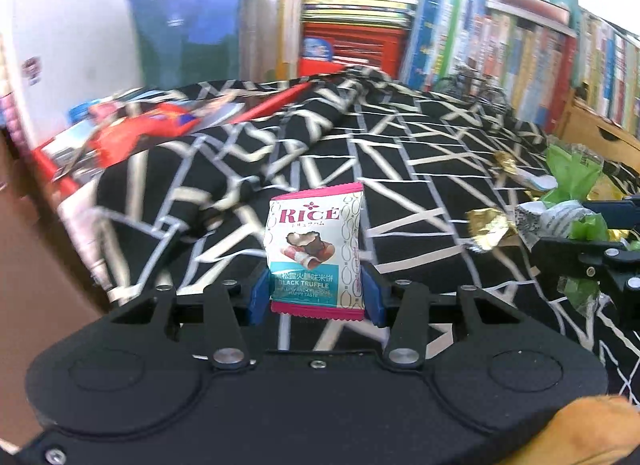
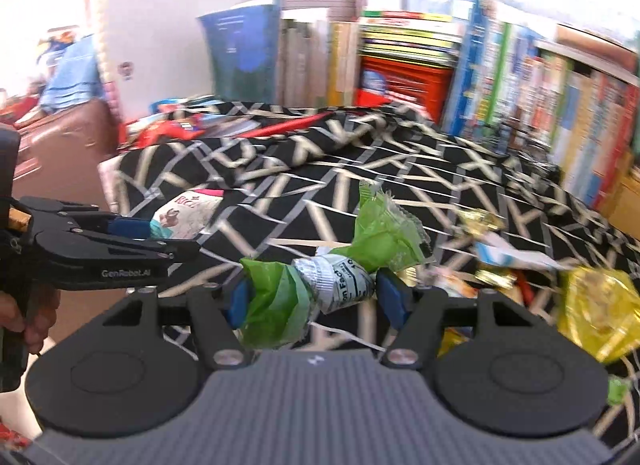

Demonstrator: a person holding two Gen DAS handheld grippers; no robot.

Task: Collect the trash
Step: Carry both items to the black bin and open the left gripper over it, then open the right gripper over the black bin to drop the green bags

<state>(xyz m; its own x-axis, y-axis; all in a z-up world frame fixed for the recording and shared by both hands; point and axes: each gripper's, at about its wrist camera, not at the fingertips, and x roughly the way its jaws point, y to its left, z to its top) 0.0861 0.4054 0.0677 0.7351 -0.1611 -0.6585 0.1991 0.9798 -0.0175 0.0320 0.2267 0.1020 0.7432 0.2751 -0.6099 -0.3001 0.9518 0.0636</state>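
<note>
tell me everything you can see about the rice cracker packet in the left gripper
The rice cracker packet is a small glossy pouch, white with pink crimped ends and a teal band reading "Black Truffle". It looks sealed and puffy. It stands upright, pinched at its lower sides between the left gripper blue pads, lifted above the black patterned cloth.

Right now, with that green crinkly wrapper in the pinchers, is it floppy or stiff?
Probably floppy. The green wrapper droops and bunches outside the right gripper, so it looks thin and crumpled. It likely weighs almost nothing, since it seems empty. Its foil middle may be slippery, so it could slide out if the grip loosens.
</note>
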